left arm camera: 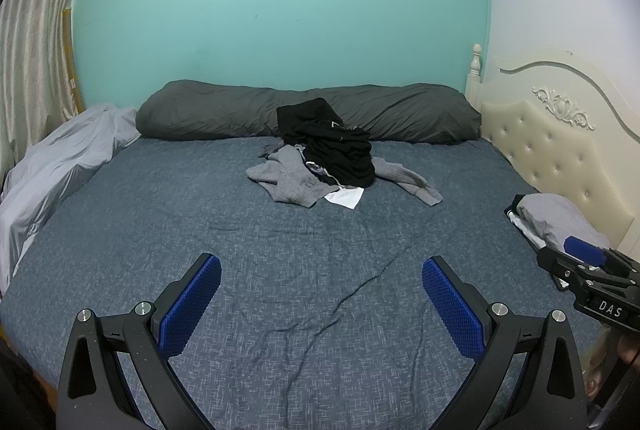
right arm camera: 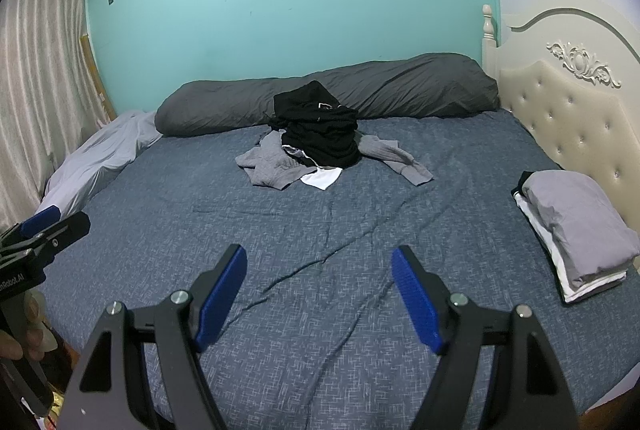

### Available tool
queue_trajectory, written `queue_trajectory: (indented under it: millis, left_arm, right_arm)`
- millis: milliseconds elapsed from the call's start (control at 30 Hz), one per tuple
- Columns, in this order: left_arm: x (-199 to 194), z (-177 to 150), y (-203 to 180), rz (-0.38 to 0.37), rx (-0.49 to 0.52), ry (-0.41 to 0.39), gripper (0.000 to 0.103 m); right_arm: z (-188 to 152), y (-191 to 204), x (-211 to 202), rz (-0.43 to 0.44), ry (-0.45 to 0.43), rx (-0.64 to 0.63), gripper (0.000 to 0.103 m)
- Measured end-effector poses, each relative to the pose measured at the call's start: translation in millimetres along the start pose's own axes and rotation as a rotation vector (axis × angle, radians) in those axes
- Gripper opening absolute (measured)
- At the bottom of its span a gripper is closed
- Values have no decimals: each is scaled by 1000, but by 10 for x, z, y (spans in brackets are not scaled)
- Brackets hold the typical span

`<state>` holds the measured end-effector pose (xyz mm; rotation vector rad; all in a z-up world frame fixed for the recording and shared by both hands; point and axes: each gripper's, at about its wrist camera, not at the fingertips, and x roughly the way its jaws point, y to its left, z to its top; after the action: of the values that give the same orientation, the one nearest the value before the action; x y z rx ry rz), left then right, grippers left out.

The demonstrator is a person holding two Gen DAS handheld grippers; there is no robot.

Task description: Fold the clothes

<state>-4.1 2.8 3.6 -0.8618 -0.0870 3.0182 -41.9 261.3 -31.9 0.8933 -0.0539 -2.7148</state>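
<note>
A heap of unfolded clothes (left arm camera: pixel 324 157) (right arm camera: pixel 316 145) lies far back on the bed, black garments on top of grey ones with a bit of white showing. A folded stack (right arm camera: pixel 576 226) (left arm camera: pixel 556 218), grey on top, rests by the headboard at the right. My left gripper (left arm camera: pixel 322 270) stands open over bare sheet, nothing between its blue pads. My right gripper (right arm camera: pixel 319 262) is also open and empty, hovering above the near part of the bed. Each gripper shows at the other view's edge.
A blue-grey sheet (left arm camera: pixel 280 250) (right arm camera: pixel 280 230) covers the bed. A long dark grey pillow (left arm camera: pixel 308 113) (right arm camera: pixel 360 89) lies along the teal wall. A pale crumpled blanket (left arm camera: pixel 60 165) (right arm camera: pixel 100 157) sits at the left, and a cream headboard (right arm camera: pixel 572 101) stands at the right.
</note>
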Motion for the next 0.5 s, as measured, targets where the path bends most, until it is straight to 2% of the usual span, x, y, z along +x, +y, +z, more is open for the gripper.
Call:
queue_trajectory:
  millis: [500]
  left_arm:
    - [37, -9, 14, 3, -6, 6, 103]
  right_arm:
    - [-20, -14, 15, 1, 2, 3, 76]
